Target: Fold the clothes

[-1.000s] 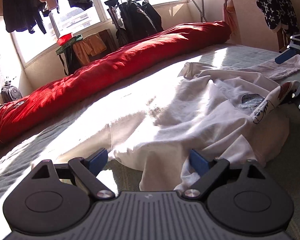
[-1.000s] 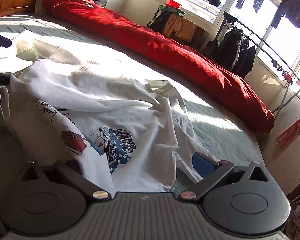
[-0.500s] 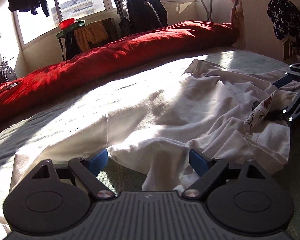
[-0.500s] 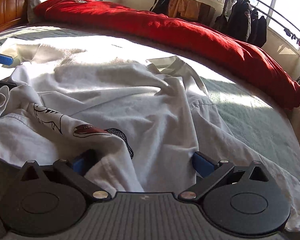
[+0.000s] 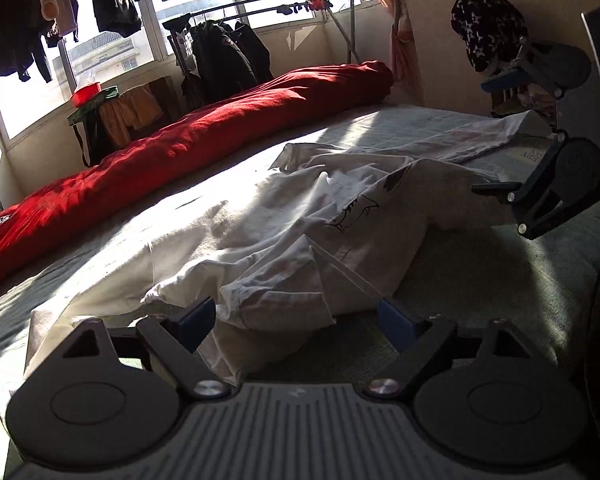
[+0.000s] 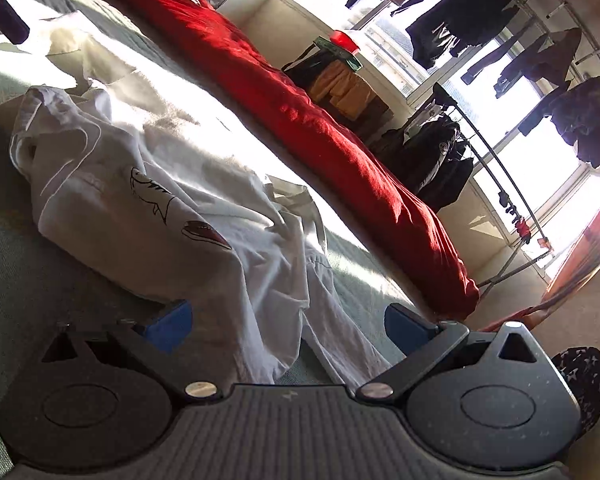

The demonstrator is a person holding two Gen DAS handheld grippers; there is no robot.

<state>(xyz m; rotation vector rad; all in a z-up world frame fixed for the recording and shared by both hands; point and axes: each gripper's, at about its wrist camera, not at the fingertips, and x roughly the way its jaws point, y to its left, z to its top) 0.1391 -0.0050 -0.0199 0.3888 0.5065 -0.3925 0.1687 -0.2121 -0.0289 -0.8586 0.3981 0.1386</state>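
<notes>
A white T-shirt with a cartoon print [image 5: 308, 216] lies crumpled on the grey-green bed [image 5: 480, 280]; it also shows in the right wrist view [image 6: 172, 208]. My left gripper [image 5: 296, 318] is open, low over the bed, with the shirt's bunched hem between and just ahead of its blue fingertips. My right gripper [image 6: 288, 324] is open, tilted, with a fold of the shirt lying between its fingertips. It also shows in the left wrist view [image 5: 496, 132], open, at the shirt's far right side, holding nothing.
A long red duvet roll [image 5: 180, 152] lies along the bed's far side. Behind it stand a clothes rail with dark jackets [image 5: 224, 56] and a small table with orange cloth [image 5: 116, 112]. A star-patterned garment [image 5: 488, 28] hangs at right.
The right gripper has let go of the printed part of the shirt and lifted and tilted away. The shirt has dropped into a heap. The left gripper has shifted left and the hem is now between its fingers.
</notes>
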